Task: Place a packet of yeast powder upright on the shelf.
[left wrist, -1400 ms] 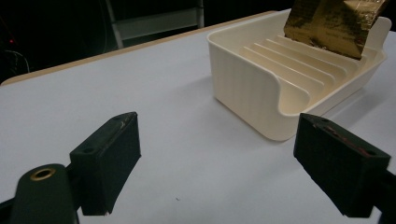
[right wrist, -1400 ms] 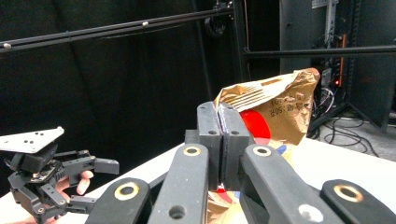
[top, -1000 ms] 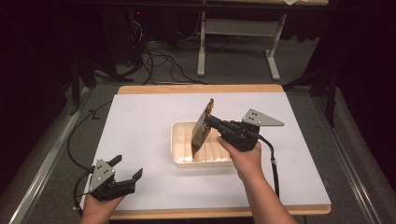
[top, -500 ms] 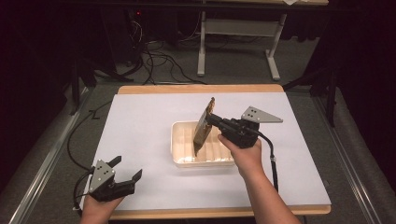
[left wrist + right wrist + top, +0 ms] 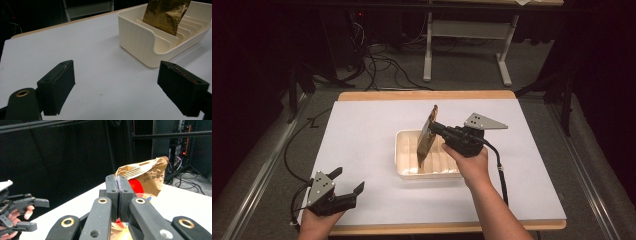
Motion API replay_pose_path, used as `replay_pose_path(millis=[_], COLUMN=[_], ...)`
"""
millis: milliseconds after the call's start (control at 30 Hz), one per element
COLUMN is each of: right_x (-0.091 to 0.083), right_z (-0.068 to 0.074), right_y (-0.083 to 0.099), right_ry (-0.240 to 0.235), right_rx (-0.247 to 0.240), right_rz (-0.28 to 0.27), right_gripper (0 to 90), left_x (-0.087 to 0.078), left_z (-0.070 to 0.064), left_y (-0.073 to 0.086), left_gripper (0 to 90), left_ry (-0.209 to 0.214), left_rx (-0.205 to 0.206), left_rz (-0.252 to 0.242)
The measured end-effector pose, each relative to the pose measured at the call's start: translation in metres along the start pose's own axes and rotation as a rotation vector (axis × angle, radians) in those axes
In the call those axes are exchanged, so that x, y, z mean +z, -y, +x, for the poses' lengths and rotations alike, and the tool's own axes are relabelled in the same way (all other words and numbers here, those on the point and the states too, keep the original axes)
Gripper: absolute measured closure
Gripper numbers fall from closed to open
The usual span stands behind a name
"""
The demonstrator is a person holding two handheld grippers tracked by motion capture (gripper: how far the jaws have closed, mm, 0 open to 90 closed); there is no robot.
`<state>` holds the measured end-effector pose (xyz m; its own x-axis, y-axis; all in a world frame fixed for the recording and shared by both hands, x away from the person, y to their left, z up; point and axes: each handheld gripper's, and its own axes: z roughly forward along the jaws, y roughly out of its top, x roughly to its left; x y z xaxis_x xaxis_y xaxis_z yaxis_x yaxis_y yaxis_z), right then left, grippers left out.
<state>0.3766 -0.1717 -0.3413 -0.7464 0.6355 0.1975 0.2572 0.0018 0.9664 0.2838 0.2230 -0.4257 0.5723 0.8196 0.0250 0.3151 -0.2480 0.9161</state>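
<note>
While the left gripper rests at the near left corner of the counter, its fingers stand wide apart with nothing between them. Farther in, near the middle of the counter, sits one cream tray with ribbed slots across its floor. One gold packet stands in that tray, its long axis nearly upright, the lower end down among the slots and the top end tilted slightly toward the far edge of the counter; its flat faces look left and right. Just to the right of it, the right gripper reaches leftward over the tray, its fingers pressed together on the packet's edge. Seen from the right gripper view, the packet's crimped top rises beyond the closed fingers, with a red patch on its face. Two grippers, one tray, one packet.
</note>
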Motion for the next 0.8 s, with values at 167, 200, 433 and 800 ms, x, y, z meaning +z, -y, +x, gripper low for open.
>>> replay_pose_path(millis=[167,200,433,800], right_x=[0.005,0.006,0.014,0.02], right_z=[0.0,0.0,-0.001,0.0], right_y=[0.003,0.004,0.013,0.027], right_ry=[0.011,0.012,0.019,0.032], right_rx=[-0.011,-0.016,-0.011,-0.005], right_rz=[0.027,0.031,0.051,0.079], right_gripper=[90.0,90.0,90.0,89.9], left_x=[-0.001,-0.001,0.0,0.002], left_z=[0.001,0.001,0.001,-0.002], left_y=[0.0,0.0,0.0,0.0], left_gripper=[15.0,15.0,14.9,15.0], left_ry=[0.003,0.003,0.005,0.008], left_rx=[0.0,-0.002,-0.005,0.006], left_rz=[0.0,-0.003,0.002,0.009])
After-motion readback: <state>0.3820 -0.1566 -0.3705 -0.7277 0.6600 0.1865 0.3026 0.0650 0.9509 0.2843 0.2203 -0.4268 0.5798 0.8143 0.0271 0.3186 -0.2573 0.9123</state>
